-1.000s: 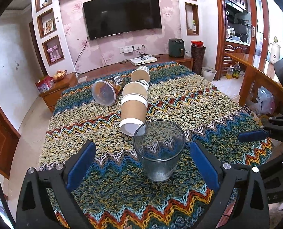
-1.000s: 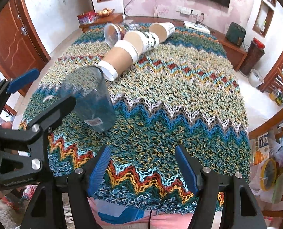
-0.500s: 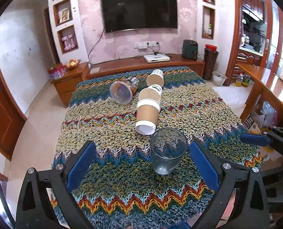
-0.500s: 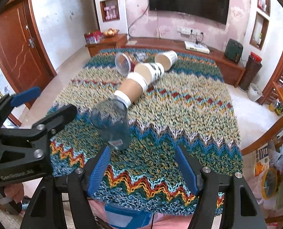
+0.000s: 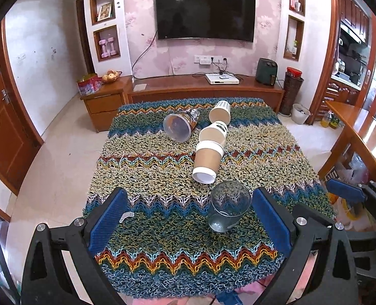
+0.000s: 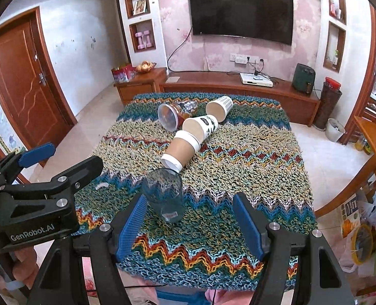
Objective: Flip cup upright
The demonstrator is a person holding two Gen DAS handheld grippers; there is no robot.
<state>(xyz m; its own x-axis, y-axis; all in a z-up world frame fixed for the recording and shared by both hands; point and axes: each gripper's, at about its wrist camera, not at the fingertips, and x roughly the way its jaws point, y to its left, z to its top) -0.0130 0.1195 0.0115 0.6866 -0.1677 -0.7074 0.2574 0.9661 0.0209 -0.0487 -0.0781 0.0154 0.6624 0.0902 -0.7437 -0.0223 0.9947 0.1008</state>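
A clear glass cup stands upright, mouth up, on the knitted zigzag cloth near the table's front; it also shows in the right wrist view. My left gripper is open and empty, raised in front of the glass. My right gripper is open and empty, just right of the glass. Behind the glass lie a brown paper cup, a white printed cup, a striped cup and a clear plastic cup, all on their sides.
The cloth covers the whole table. A small white scrap lies at the front left. A wooden chair and side table stand to the right. A TV cabinet stands behind the table.
Both grippers have pulled back and risen from the table, so the cups look smaller. The glass stays upright and free between views.
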